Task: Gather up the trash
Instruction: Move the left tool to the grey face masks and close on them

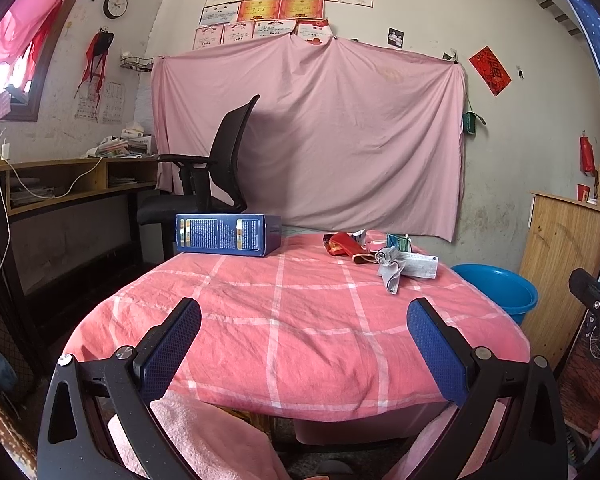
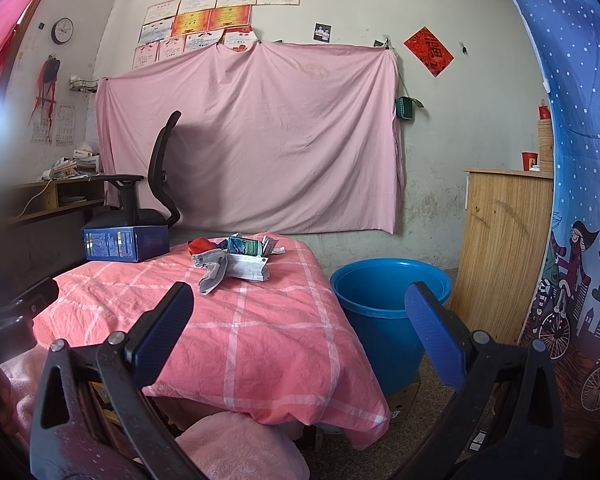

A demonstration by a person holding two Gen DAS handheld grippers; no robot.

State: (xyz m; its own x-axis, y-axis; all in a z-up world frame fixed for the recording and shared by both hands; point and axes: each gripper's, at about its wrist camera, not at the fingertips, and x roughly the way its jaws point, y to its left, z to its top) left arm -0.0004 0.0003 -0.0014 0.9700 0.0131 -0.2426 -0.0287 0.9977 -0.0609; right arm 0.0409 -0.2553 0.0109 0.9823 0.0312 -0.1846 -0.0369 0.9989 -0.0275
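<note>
Both held low at the near edge of the counter (image 1: 284,332) draped in pink checked cloth: left gripper (image 1: 304,320) and right gripper (image 2: 300,308), blue-padded fingers spread wide, nothing between them. Far across the cloth, well apart from either, a small heap of crumpled wrappers and paper trash (image 1: 380,254) (image 2: 236,260), perhaps with a grey rag on top. Left of it, a dark blue cardboard box (image 1: 228,234). Beside the counter's right edge, on the floor, a round blue plastic bucket (image 2: 384,312).

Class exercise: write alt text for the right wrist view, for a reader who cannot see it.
The open right tool hangs above a pink checked table holding a trash pile and a blue box. A blue bucket stands beside the table on the floor.
</note>
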